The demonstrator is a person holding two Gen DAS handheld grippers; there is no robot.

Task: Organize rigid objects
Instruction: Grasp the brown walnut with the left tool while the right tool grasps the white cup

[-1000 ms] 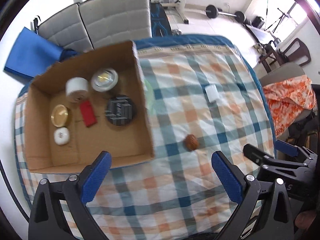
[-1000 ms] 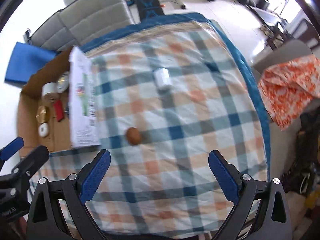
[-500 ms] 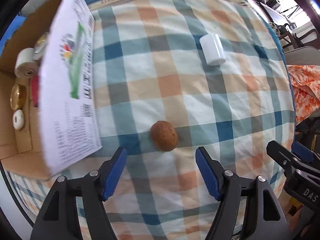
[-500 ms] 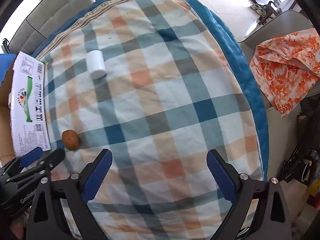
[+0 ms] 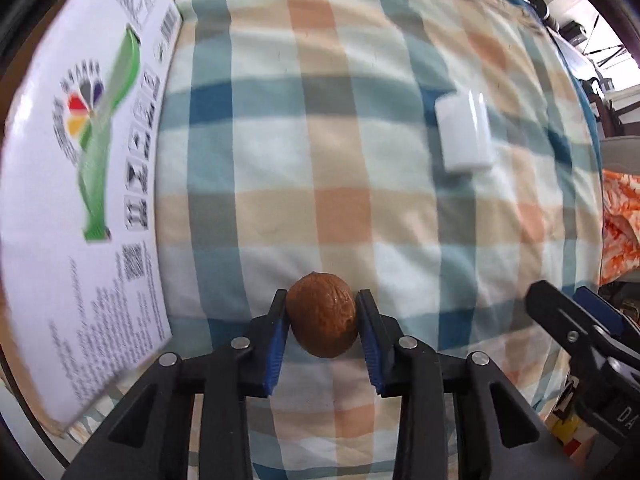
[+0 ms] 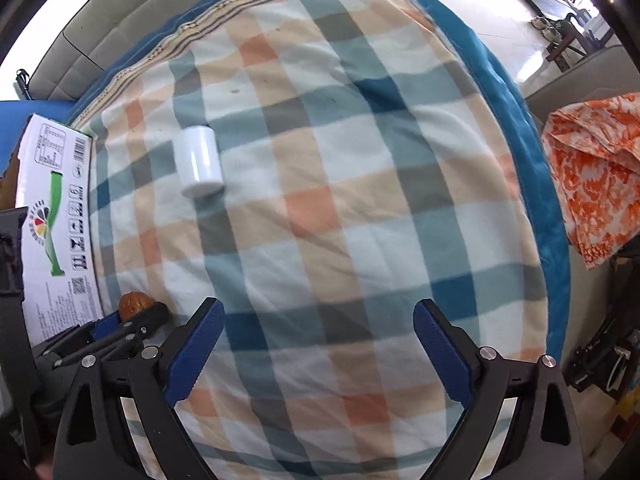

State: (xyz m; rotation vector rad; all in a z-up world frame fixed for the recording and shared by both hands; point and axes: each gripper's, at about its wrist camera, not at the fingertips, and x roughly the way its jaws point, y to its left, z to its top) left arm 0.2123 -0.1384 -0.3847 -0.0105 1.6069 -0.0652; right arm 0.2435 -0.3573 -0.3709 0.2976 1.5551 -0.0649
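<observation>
Left wrist view shows your left gripper [image 5: 322, 317] pinching the brown nut [image 5: 322, 315] between both pads, its long axis running forward along the fingers, pointed tip away. Right wrist view shows your right gripper [image 6: 319, 336] spread wide over the checked cloth [image 6: 340, 216], white jar [image 6: 199, 161] lying ahead-left.

A: Brown nut [image 5: 322, 314], status?
B: Rough, rounded, reddish-brown shell. It sat on the checked cloth [image 5: 340, 152] just beside the printed white box wall [image 5: 80, 200], clamped between the blue pads of the left tool [image 5: 322, 320], one pad against each flank.
A: White container [image 6: 199, 162]?
B: Glossy short cylinder, it lay on its side on the cloth, well apart from the nut and free of any contact.
</observation>
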